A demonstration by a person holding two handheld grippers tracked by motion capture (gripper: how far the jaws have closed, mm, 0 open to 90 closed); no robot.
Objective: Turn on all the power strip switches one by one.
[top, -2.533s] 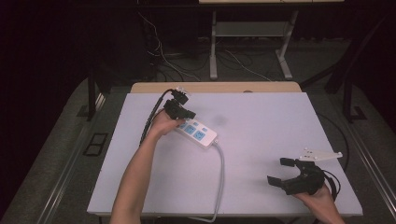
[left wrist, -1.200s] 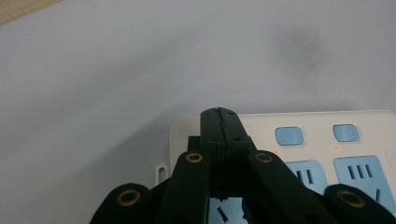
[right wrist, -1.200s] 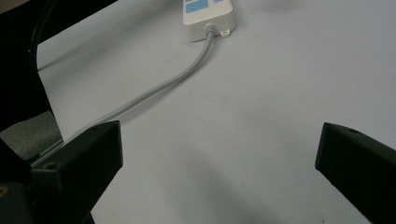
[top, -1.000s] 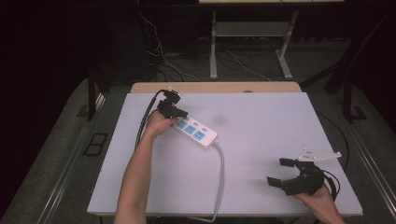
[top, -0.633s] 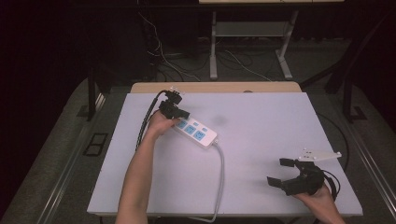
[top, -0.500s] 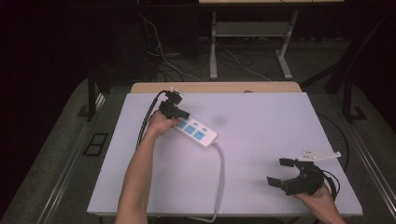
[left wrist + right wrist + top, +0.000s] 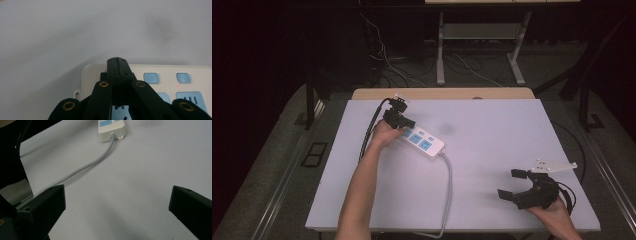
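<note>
Resting on the worktop: a white power strip (image 7: pixel 422 142) with blue sockets, lying slantwise in the left-centre part of the pale worktop (image 7: pixel 492 125).
Left gripper (image 7: pixel 398 120): at the far-left end of the power strip — in the left gripper view its fingers (image 7: pixel 117 68) are pressed together, tips over the strip's end by the blue buttons; whether anything is pinched between them I cannot tell.
Right gripper (image 7: pixel 518 186): near the front-right corner of the worktop, held low, fingers (image 7: pixel 40 205) spread wide apart with nothing between them.
Cord (image 7: pixel 448 190): grey, leaves the strip's near end, runs toward the front edge and curls off it at the bottom.
Strip's edges: well clear of the worktop's left and back edges.
Open room: the whole middle and right-back of the worktop lies bare — a broad stretch between strip and right gripper.
Right hand (image 7: pixel 557 215): sits close to the front edge.
</note>
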